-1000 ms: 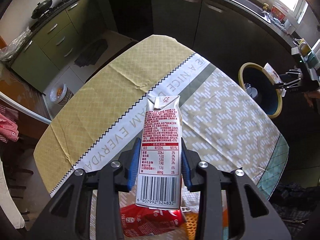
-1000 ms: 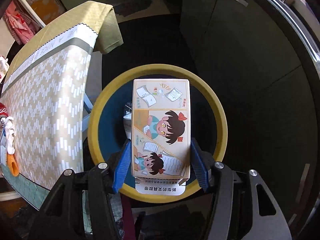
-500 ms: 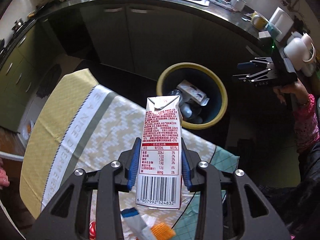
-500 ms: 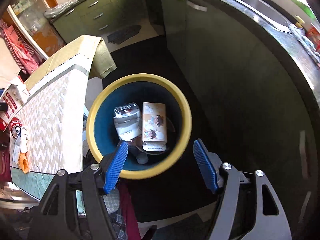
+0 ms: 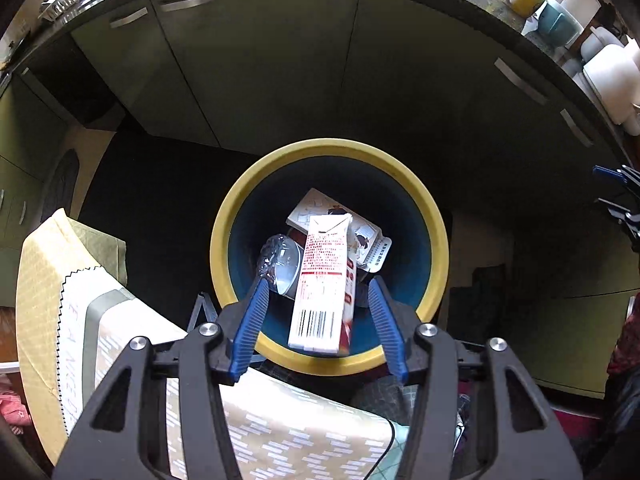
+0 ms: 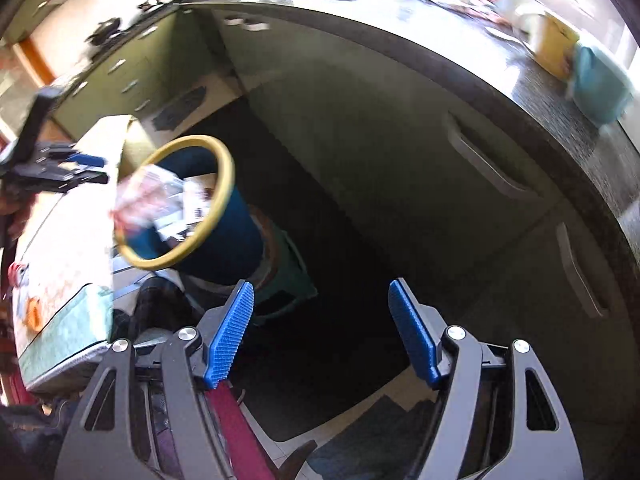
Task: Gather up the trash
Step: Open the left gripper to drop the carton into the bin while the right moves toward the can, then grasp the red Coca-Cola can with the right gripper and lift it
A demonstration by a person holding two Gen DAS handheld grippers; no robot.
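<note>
In the left wrist view my left gripper (image 5: pixel 318 294) is open right above the yellow-rimmed blue trash bin (image 5: pixel 224 248). A white and red milk carton (image 5: pixel 323 286) hangs free between the spread blue pads, over the bin's mouth. Inside the bin lie a cartoon-printed box (image 5: pixel 360 232) and a clear plastic bottle (image 5: pixel 280 260). In the right wrist view my right gripper (image 6: pixel 322 330) is open and empty, away to the right of the bin (image 6: pixel 224 232). The left gripper (image 6: pixel 60 168) and the blurred carton (image 6: pixel 144 196) show there too.
The patterned tablecloth table (image 5: pixel 80 320) lies left of and below the bin. Dark green kitchen cabinets (image 5: pixel 280 60) stand behind it. Cups and bowls (image 5: pixel 560 16) sit on the counter. Orange and red bits of trash (image 6: pixel 32 312) lie on the table's edge.
My left gripper swung from the table to above the bin and opened, letting go of the milk carton. My right gripper, having dropped the cartoon box into the bin, pulled back to the right.
</note>
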